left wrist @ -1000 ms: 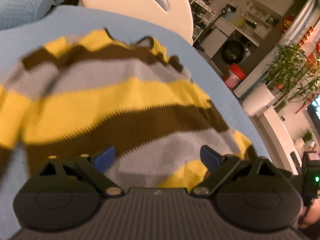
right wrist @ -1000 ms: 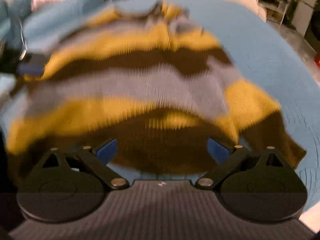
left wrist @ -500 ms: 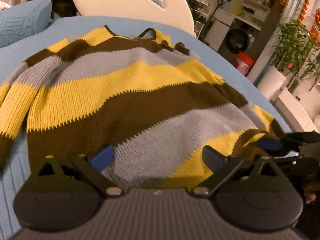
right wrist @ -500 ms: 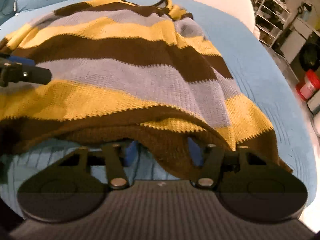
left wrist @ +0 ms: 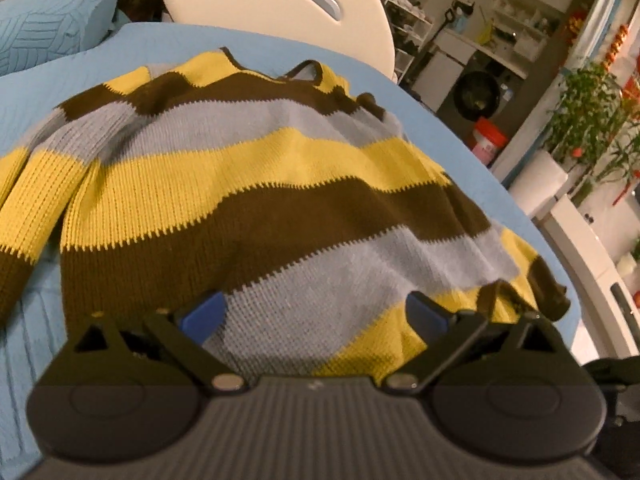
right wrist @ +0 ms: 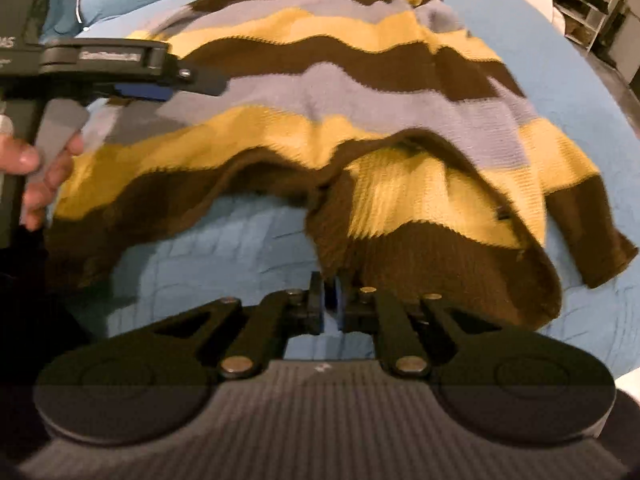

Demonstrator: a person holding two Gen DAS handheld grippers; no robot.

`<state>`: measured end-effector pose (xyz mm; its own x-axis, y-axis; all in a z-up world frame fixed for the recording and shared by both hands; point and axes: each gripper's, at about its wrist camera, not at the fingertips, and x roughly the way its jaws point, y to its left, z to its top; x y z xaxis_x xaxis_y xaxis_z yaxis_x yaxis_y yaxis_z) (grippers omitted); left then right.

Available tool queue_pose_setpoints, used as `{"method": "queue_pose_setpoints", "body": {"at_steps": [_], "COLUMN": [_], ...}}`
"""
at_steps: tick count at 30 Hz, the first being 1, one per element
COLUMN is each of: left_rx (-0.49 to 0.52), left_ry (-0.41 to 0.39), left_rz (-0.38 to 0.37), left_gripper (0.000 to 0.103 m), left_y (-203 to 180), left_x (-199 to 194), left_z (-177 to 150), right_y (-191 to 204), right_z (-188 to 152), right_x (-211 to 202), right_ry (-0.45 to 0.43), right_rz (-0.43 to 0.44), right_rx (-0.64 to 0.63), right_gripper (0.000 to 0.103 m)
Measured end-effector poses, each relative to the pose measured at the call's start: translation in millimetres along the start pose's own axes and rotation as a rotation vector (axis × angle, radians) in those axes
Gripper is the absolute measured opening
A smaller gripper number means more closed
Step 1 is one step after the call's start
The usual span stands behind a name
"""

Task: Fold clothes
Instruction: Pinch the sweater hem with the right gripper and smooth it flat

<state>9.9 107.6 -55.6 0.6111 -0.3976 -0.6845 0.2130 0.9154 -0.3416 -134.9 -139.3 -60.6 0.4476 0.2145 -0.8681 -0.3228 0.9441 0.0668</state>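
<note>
A knitted sweater (left wrist: pixel 260 184) striped yellow, brown and grey lies spread on a blue bed cover (left wrist: pixel 360 60), neck at the far end. My left gripper (left wrist: pixel 314 308) hovers open over its near grey and yellow bands, with nothing pinched. From the right wrist view, the sweater (right wrist: pixel 360 92) has its brown hem drawn toward my right gripper (right wrist: pixel 330 300). Those jaws stand close together with the hem edge between the pads and are opening slightly. The hem is bunched and turned up, showing the inside. The left gripper's finger (right wrist: pixel 120 56) reaches in from the left, held by a hand (right wrist: pixel 44 172).
A white headboard (left wrist: pixel 272 0) and a blue pillow (left wrist: pixel 52 28) stand beyond the sweater. To the right of the bed are potted plants (left wrist: pixel 592 120), a red-lidded tub (left wrist: pixel 488 140) and shelves. Bare blue cover (right wrist: pixel 240 240) shows under the lifted hem.
The right jaws went from wide open to nearly together at the brown hem, which is now bunched and drawn up toward them. The left gripper stayed open over the sweater.
</note>
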Motion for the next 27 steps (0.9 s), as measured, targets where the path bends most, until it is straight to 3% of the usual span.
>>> {"method": "queue_pose_setpoints", "body": {"at_steps": [3, 7, 10, 12, 14, 17, 21, 23, 26, 27], "left_rx": [0.026, 0.107, 0.146, 0.146, 0.146, 0.155, 0.17, 0.179, 0.191, 0.193], "left_ry": [0.009, 0.02, 0.027, 0.026, 0.026, 0.024, 0.024, 0.022, 0.019, 0.018], "left_rz": [0.017, 0.06, 0.074, 0.073, 0.071, 0.074, 0.082, 0.087, 0.091, 0.091], "left_gripper": [0.099, 0.102, 0.103, 0.103, 0.103, 0.103, 0.103, 0.103, 0.103, 0.103], "left_y": [-1, -11, -15, -15, -15, -16, -18, -19, -20, -20], "left_x": [2, 7, 9, 10, 10, 11, 13, 14, 15, 15], "left_z": [-2, -6, -8, -8, -9, -10, -11, -12, -13, -13], "right_y": [-7, -21, -54, -84, -118, -164, -197, -197, -180, -174], "right_z": [8, 20, 32, 39, 42, 38, 23, 25, 39, 44], "right_x": [-6, -22, -37, -40, -36, -19, 10, 20, 28, 29], "right_ry": [-0.02, -0.099, -0.218, -0.281, -0.331, -0.345, -0.29, -0.263, -0.185, -0.167], "right_rz": [0.048, 0.057, -0.023, -0.077, -0.128, -0.154, -0.102, -0.102, -0.124, -0.135], "right_rx": [0.035, 0.073, 0.166, 0.263, 0.392, 0.607, 0.841, 0.863, 0.746, 0.688], "right_gripper": [0.047, 0.054, 0.06, 0.079, 0.09, 0.091, 0.09, 0.093, 0.092, 0.075]}}
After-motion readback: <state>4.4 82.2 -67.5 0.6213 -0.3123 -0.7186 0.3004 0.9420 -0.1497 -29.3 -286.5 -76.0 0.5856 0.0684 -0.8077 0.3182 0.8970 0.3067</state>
